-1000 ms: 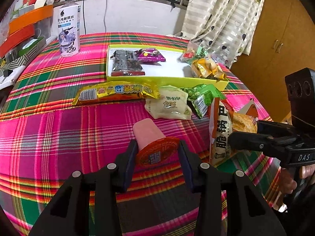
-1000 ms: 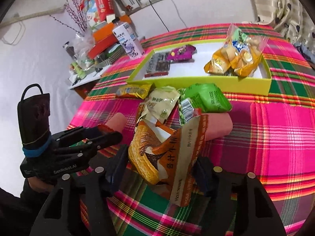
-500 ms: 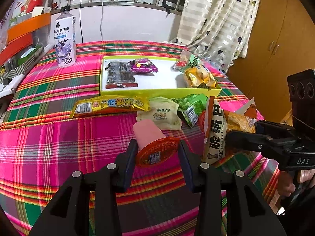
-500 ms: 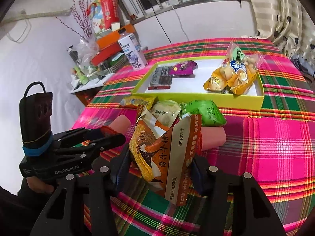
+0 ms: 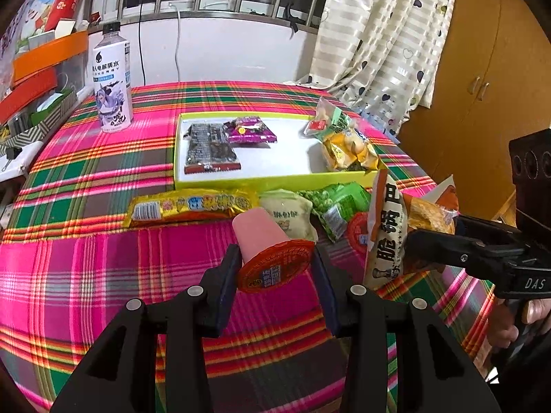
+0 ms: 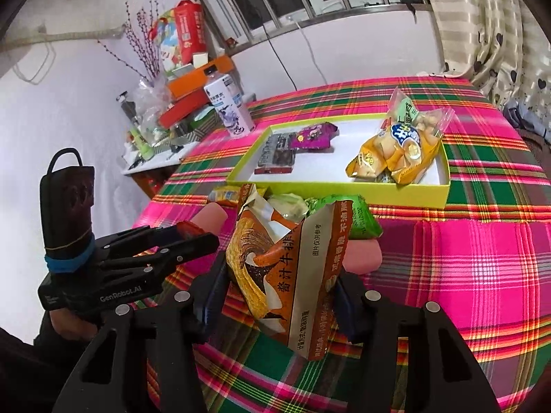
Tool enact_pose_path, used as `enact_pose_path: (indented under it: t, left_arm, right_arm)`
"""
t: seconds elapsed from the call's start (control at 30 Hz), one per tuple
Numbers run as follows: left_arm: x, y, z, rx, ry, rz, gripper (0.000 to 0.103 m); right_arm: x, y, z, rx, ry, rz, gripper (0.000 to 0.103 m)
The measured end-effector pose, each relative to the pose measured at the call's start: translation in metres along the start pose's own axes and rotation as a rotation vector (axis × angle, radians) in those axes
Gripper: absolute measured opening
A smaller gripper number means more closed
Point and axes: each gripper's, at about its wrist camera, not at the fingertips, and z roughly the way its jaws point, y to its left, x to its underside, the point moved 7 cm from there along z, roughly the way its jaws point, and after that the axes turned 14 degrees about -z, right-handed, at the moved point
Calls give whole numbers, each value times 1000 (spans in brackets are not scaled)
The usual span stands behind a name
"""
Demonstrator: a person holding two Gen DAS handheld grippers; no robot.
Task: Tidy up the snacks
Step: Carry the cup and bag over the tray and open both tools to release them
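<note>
Fingers of the left gripper are clamped on the foil-lidded rim of a pink plastic jelly cup lying tipped on its side, while the right gripper has just been closing its fingers on a crinkly orange-and-white snack bag, which sits pinched between them and raised off the counter with its bright plaid cloth. Judging by how things lie, the sorting is partly done: the shallow yellow-green cardboard tray already holds a dark flat wafer pack, a small purple foil packet and a clear bag of yellow wrapped sweets, with bare white floor left between them. Outside, just in front of the tray's near wall, a long glossy gold snack bar, a soft pale pillow pouch, a green pea bag and a second pink cup wait. A tall white drink bottle stands well apart at the back.
</note>
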Motion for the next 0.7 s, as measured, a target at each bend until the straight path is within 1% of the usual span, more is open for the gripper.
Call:
enact_pose_path:
  t: [0.47, 0.7]
  left_arm:
    - [-36, 7, 9, -23, -48, 6, 43]
    - [-60, 12, 24, -31, -60, 6, 43]
  right_arm:
    - [-22, -16, 0, 35, -30, -5, 53]
    - [-37, -20, 7, 42, -39, -20, 53]
